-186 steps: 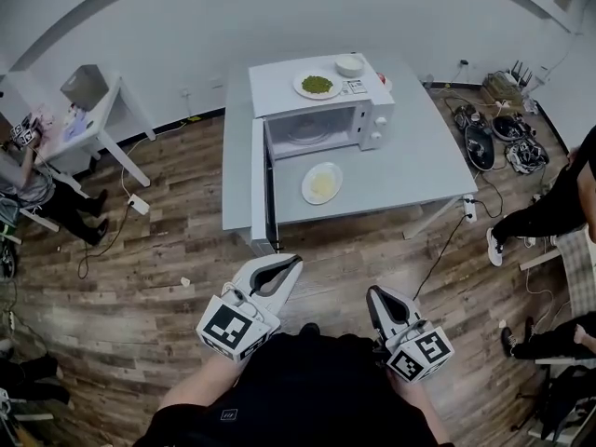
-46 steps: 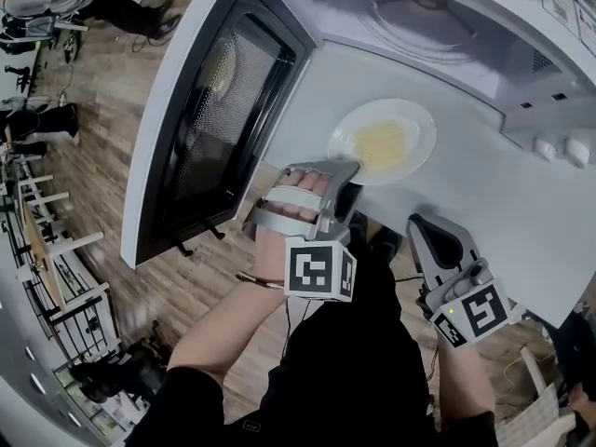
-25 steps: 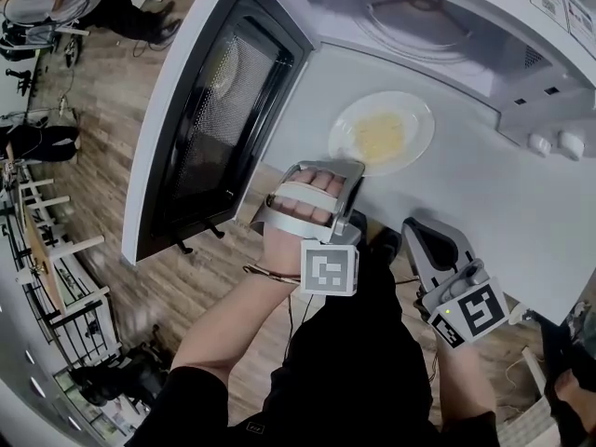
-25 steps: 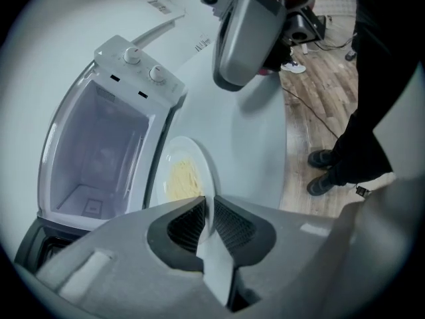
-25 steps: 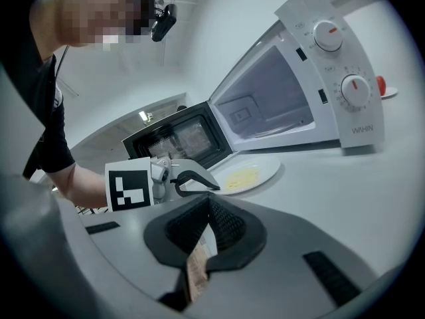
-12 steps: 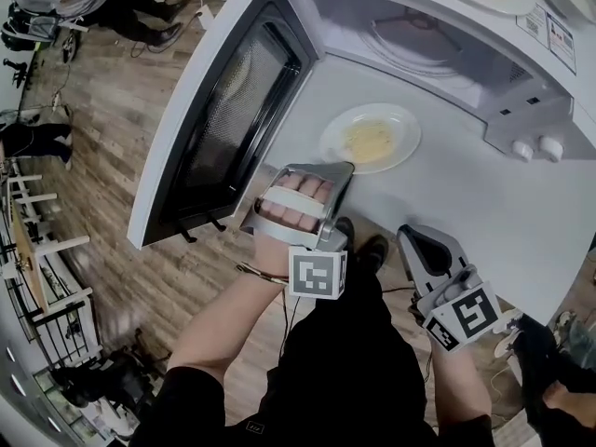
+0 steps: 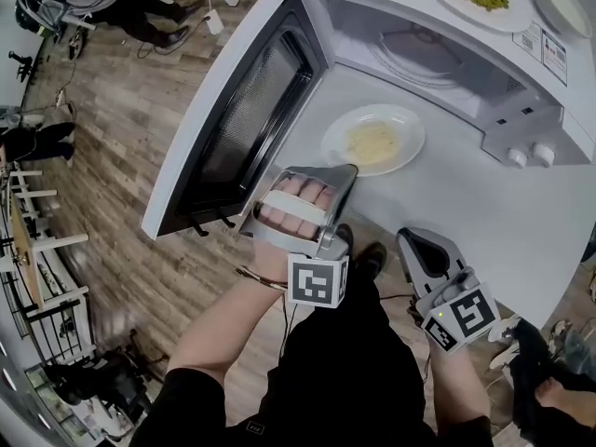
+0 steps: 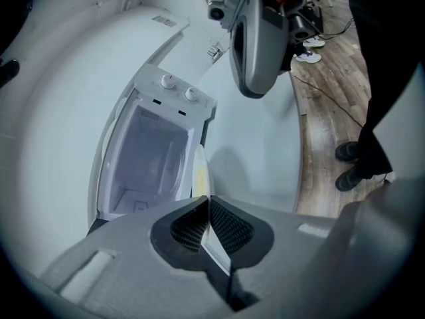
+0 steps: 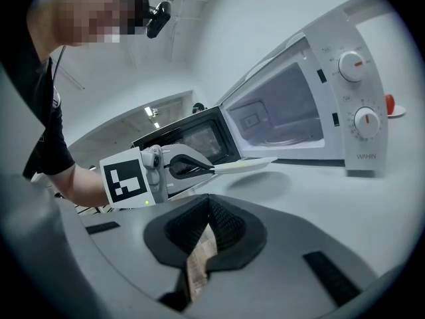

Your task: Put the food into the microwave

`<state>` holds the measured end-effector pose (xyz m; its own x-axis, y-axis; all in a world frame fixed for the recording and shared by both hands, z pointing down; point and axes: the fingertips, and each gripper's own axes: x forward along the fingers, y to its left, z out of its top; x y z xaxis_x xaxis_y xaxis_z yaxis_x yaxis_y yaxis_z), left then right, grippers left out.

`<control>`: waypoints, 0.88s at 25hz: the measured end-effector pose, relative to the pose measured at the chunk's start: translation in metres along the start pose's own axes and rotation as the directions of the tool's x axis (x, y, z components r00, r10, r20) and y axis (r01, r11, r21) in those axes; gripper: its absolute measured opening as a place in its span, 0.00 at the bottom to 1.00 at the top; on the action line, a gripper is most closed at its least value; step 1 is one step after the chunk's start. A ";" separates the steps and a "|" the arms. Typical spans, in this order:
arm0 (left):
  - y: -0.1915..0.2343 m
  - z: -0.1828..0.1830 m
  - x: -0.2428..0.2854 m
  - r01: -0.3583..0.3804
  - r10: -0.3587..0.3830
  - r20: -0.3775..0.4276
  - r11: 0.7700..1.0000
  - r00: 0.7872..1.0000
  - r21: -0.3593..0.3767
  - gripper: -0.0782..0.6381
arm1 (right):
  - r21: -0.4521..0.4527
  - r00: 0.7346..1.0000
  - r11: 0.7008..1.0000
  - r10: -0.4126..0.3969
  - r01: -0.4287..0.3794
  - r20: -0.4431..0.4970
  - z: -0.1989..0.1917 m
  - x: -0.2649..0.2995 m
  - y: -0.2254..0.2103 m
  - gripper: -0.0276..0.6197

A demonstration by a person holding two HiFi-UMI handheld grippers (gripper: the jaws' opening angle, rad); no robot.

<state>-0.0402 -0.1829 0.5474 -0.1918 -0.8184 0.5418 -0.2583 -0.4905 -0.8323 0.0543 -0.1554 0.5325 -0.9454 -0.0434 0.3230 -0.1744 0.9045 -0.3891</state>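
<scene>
Left tongs (image 7: 345,169) pinch the near rim of the plate of food (image 7: 373,141), raised off the surface (image 7: 484,214) before the open microwave (image 7: 507,119); stiff, slick and breakable, it may tilt from that one-edge hold, while right tongs (image 7: 411,238) sit pressed together, empty.

yellow food plate (image 7: 373,140) aloft, microwave (image 7: 510,117) open
</scene>
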 end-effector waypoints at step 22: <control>0.095 0.022 0.007 -0.102 0.100 0.025 0.992 0.995 0.075 0.13 | -0.068 0.991 0.996 -0.056 0.065 0.121 0.093 -0.010 -0.027 0.06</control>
<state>-0.0450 -0.2416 0.4693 -0.1932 -0.8705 0.4526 -0.1656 -0.4258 -0.8895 0.0425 -0.2190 0.4595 -0.9605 -0.1452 0.2372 -0.2160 0.9267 -0.3075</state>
